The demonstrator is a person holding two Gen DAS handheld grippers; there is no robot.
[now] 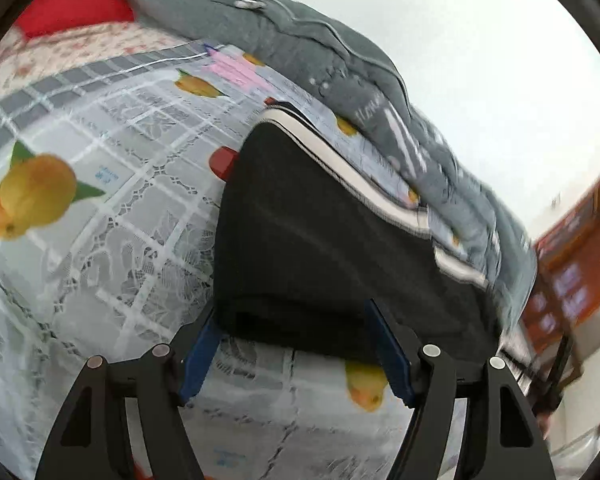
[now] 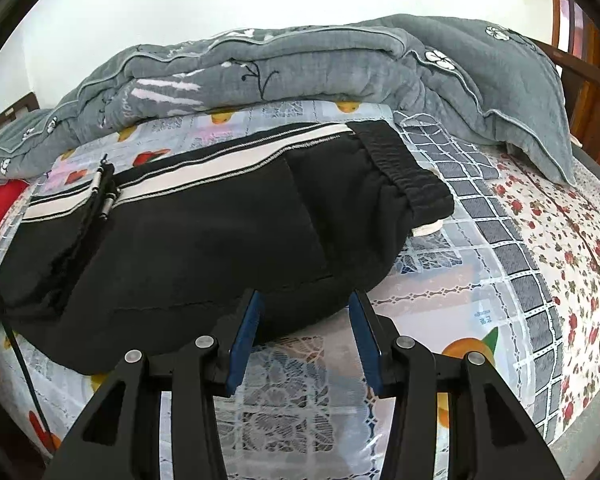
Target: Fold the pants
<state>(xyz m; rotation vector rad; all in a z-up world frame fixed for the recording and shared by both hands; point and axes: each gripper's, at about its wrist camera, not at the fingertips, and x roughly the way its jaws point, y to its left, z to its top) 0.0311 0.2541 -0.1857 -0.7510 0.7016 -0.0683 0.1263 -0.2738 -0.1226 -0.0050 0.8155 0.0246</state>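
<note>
While the pants lie already doubled lengthwise on the plastic cloth over the bed, white side stripe along the far edge toward the grey quilt and elastic waistband at the right end, you look to be setting up the next fold. Your right gripper points down at the near edge of the pants, fingers parted at a middling width with the blue pads either side of the hem line; the fabric edge lies at the tips, but nothing is pinched. Your left gripper sits at the near edge too, at the leg end, fingers spread wide with the black cloth between the tips and not clamped. The view from that side is blurred, so whether a pad touches the fabric I cannot tell. Next you likely need both sets of fingers to slide under the near edge, close on all layers, and carry one end over the other.
</note>
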